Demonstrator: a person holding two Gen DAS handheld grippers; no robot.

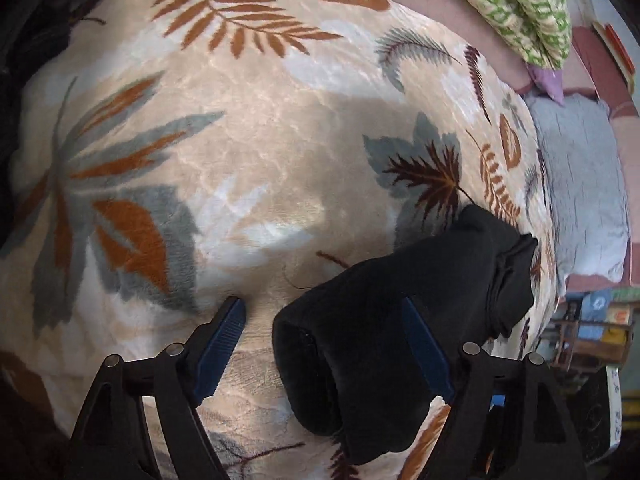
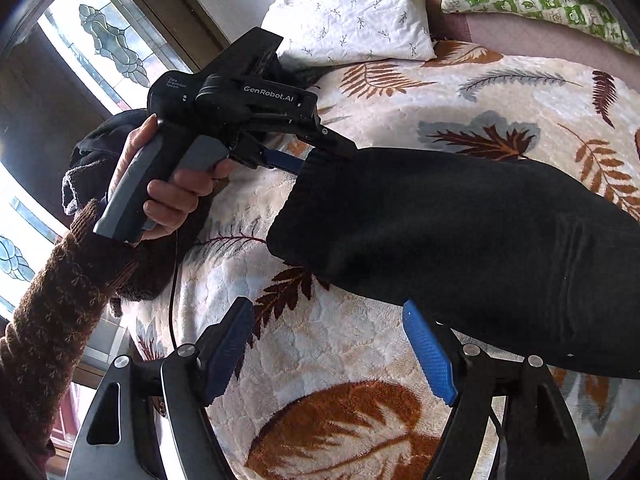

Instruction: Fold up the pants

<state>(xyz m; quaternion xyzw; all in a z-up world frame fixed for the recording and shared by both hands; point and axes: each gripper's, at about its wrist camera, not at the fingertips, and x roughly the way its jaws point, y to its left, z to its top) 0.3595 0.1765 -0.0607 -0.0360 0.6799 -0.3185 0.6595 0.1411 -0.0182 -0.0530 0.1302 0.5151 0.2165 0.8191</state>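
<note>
Apparently nearly done: the black fleece pants (image 2: 460, 232) lie folded into a compact bundle on the leaf-patterned plush blanket (image 1: 248, 168). Beside the bundle, the left gripper (image 1: 324, 344) and right gripper (image 2: 332, 348) both stand spread, holding nothing.

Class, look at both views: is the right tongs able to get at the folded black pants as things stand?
Probably yes. The right tongs stand open above the leaf-print blanket, and the black pants lie just beyond their tips with nothing between. The left tongs sit at the far end, clear of that edge.
</note>
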